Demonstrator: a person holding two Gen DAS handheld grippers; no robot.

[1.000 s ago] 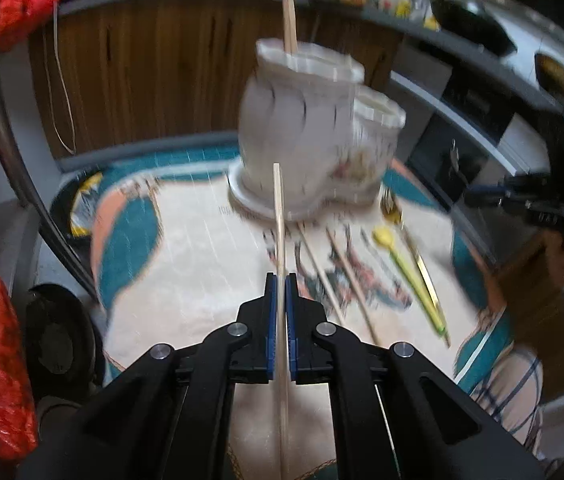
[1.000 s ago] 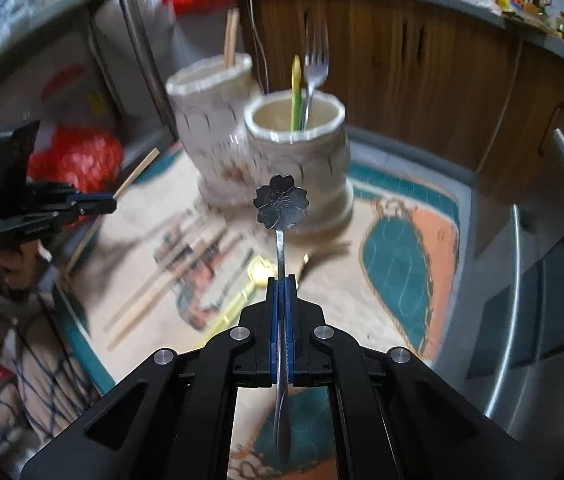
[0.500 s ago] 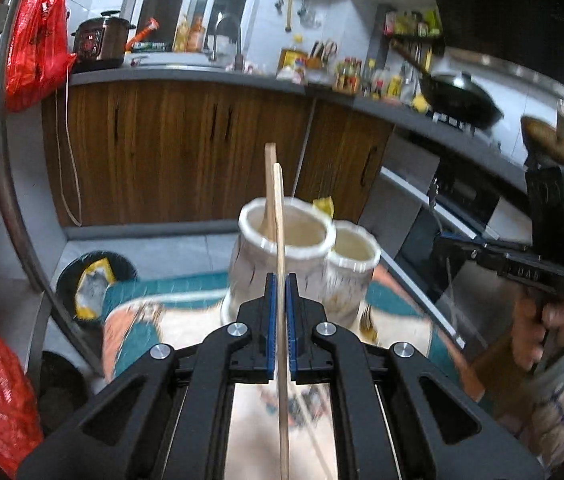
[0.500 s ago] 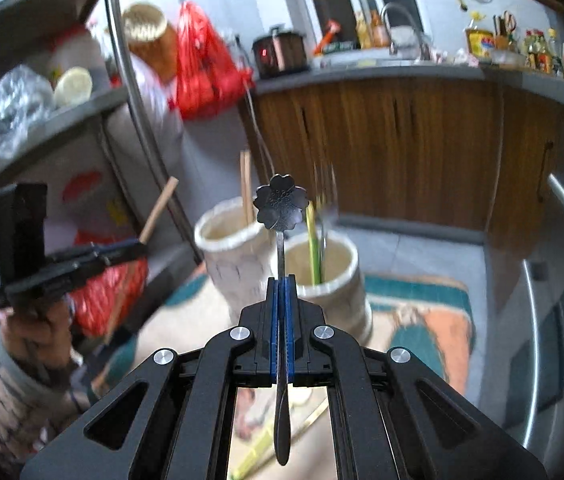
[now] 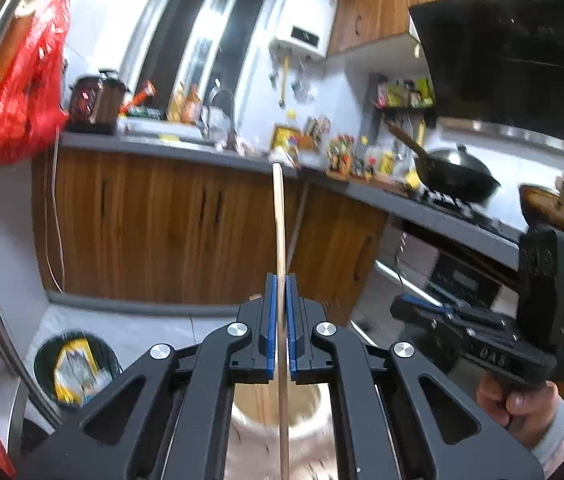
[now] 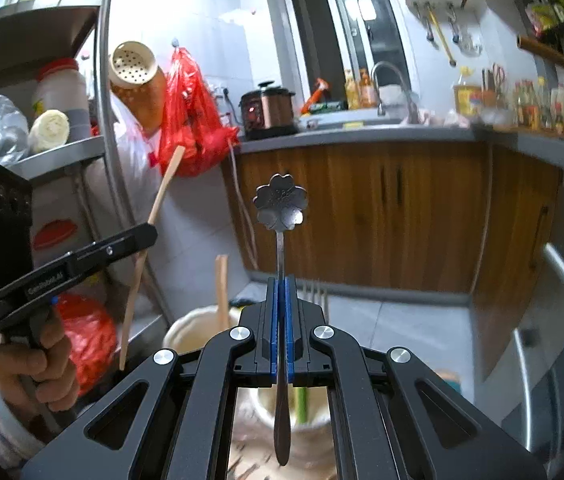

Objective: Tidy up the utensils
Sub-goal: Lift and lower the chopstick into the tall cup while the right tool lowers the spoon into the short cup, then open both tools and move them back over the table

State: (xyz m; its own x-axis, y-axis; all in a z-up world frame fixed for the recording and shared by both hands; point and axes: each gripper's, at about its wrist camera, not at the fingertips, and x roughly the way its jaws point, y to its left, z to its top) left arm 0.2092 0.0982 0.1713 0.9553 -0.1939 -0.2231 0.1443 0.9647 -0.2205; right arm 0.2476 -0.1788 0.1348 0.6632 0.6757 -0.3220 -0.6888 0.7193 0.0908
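My left gripper (image 5: 280,284) is shut on a wooden chopstick (image 5: 279,216) that stands upright, its lower end over the mouth of a cream ceramic holder (image 5: 278,412) below the fingers. My right gripper (image 6: 281,284) is shut on a metal spoon (image 6: 281,204) with a flower-shaped end pointing up. Under it sit the two joined cream holders: the left one (image 6: 190,330) has a chopstick (image 6: 222,288) in it, the right one (image 6: 310,424) holds a green-handled utensil (image 6: 301,404) and a fork (image 6: 316,292). Each gripper shows in the other view, the left gripper (image 6: 150,232) and the right gripper (image 5: 398,308), held by hands.
Wooden kitchen cabinets (image 5: 162,232) and a grey counter (image 5: 170,144) run behind. A steel shelf rack (image 6: 102,120) with red bags (image 6: 190,116) stands at left. A black bin (image 5: 74,364) sits on the floor. A wok (image 5: 454,176) rests on the stove at right.
Both grippers rose and tilted upward with their utensils, so the mat and loose utensils dropped out of view and the holders now sit low beneath the fingers.
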